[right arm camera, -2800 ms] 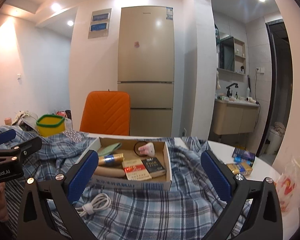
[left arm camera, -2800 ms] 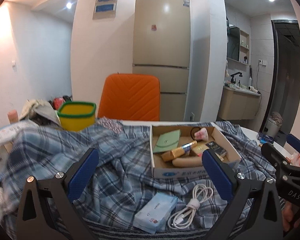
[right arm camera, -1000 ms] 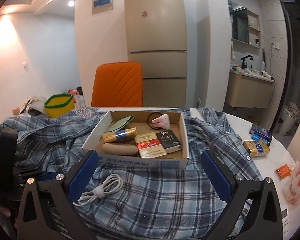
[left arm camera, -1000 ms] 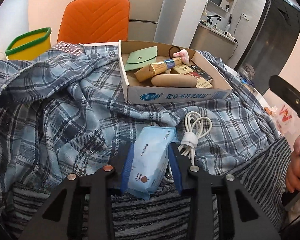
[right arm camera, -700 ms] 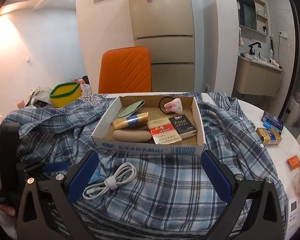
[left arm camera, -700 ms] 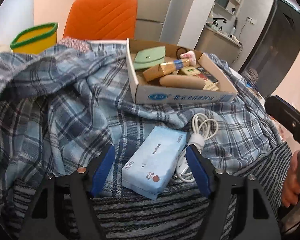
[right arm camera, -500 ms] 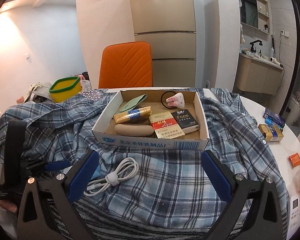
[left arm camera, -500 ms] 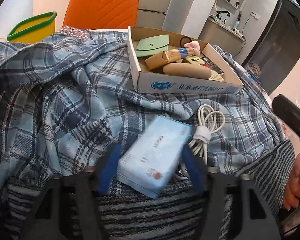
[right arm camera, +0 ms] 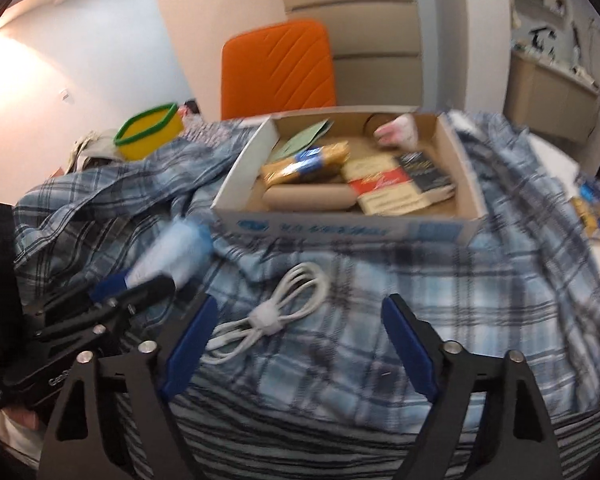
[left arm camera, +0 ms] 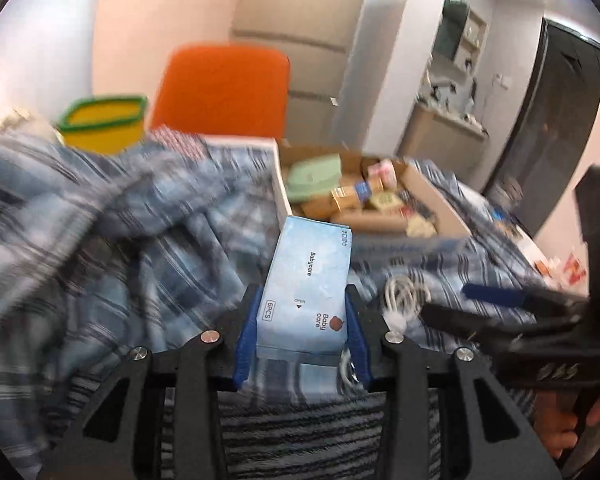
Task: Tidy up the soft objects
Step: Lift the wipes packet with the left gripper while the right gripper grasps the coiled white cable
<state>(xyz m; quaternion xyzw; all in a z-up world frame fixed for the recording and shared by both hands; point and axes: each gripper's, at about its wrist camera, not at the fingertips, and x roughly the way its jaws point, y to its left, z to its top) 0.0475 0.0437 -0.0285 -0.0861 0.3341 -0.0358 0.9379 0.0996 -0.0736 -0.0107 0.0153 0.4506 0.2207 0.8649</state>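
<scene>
My left gripper [left arm camera: 300, 316] is shut on a light blue tissue pack [left arm camera: 308, 280] and holds it lifted above the blue plaid shirt [left arm camera: 100, 240]. In the right wrist view the pack [right arm camera: 172, 252] shows blurred at the left, in the left gripper's fingers [right arm camera: 112, 284]. My right gripper [right arm camera: 296, 332] is open and empty, low over the plaid shirt [right arm camera: 420, 280], with a coiled white cable [right arm camera: 276, 308] just ahead of its left finger. A cardboard box [right arm camera: 340, 228] of small items sits on the shirt beyond.
A yellow tub with a green rim [right arm camera: 148, 136] stands at the back left, an orange chair [right arm camera: 280, 68] behind the table. A striped grey cloth [right arm camera: 300, 432] lies at the near edge. Small packets [right arm camera: 596, 208] lie on the white table at the right.
My left gripper closed on the tissue pack and lifted it off the shirt. My right gripper came down and forward toward the white cable and narrowed somewhat.
</scene>
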